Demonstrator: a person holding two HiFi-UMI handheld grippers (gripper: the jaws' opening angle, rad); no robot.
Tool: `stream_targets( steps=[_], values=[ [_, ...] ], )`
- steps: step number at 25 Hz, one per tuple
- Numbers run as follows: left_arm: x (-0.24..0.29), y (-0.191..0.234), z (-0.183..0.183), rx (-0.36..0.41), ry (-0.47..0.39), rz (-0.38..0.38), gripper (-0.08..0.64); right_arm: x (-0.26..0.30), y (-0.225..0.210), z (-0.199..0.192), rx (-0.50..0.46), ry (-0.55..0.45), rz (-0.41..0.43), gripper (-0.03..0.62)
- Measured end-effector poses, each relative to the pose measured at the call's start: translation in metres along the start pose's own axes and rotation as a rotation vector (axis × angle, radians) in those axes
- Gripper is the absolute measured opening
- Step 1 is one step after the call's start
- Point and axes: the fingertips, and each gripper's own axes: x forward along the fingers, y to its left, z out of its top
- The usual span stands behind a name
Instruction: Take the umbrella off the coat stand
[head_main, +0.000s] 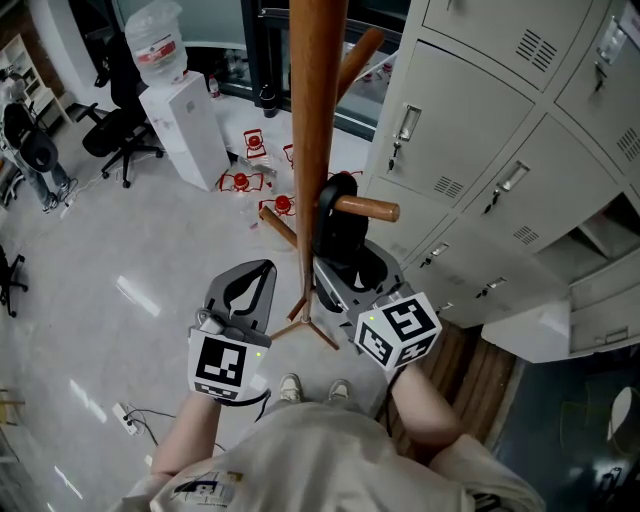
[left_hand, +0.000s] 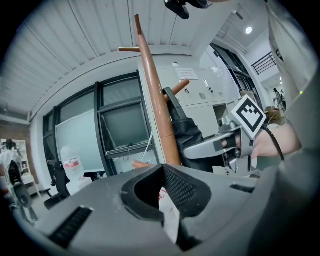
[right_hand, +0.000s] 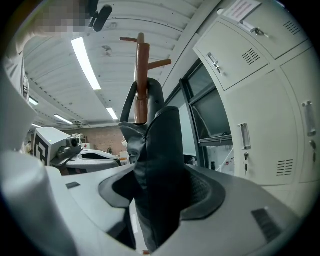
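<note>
A black folded umbrella (head_main: 340, 235) hangs by its strap from a peg (head_main: 372, 209) on the wooden coat stand (head_main: 315, 150). My right gripper (head_main: 350, 278) reaches level around the umbrella's body. In the right gripper view the umbrella (right_hand: 160, 170) stands between the jaws of that gripper (right_hand: 161, 202). The fabric lies against the right pad and a dark gap shows on the left side. My left gripper (head_main: 268, 268) hangs left of the pole, tips together and empty. The left gripper view shows its jaws (left_hand: 161, 167) meeting below the pole (left_hand: 160, 125).
Grey lockers (head_main: 500, 150) stand close on the right of the stand. A water dispenser (head_main: 185, 120), office chairs (head_main: 120, 140) and red-and-white items on the floor (head_main: 250, 180) lie behind. The stand's feet (head_main: 305, 325) spread in front of the person's shoes.
</note>
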Motion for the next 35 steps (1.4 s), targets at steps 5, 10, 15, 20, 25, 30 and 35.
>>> stream_targets(
  steps=[5,10,15,20,25,30,35],
  values=[
    [-0.008,-0.001,0.011,0.000,-0.029,0.003,0.008,-0.008,0.000,0.002,-0.009,0.011,-0.017,0.242],
    [-0.011,-0.003,0.022,0.006,-0.060,0.001,0.008,-0.019,0.000,0.020,0.009,-0.024,-0.010,0.242],
    [-0.010,-0.009,0.034,0.013,-0.075,-0.012,0.008,-0.040,-0.003,0.047,0.021,-0.076,-0.014,0.242],
    [-0.006,-0.019,0.054,0.040,-0.126,-0.032,0.008,-0.065,-0.007,0.078,-0.047,-0.141,-0.040,0.242],
    [-0.003,-0.035,0.086,0.086,-0.188,-0.080,0.008,-0.095,-0.008,0.105,-0.103,-0.196,-0.086,0.242],
    [-0.007,-0.048,0.122,0.069,-0.273,-0.123,0.008,-0.126,-0.012,0.123,-0.100,-0.249,-0.121,0.242],
    [-0.005,-0.058,0.134,0.078,-0.298,-0.159,0.008,-0.160,-0.017,0.130,-0.122,-0.268,-0.189,0.242]
  ],
)
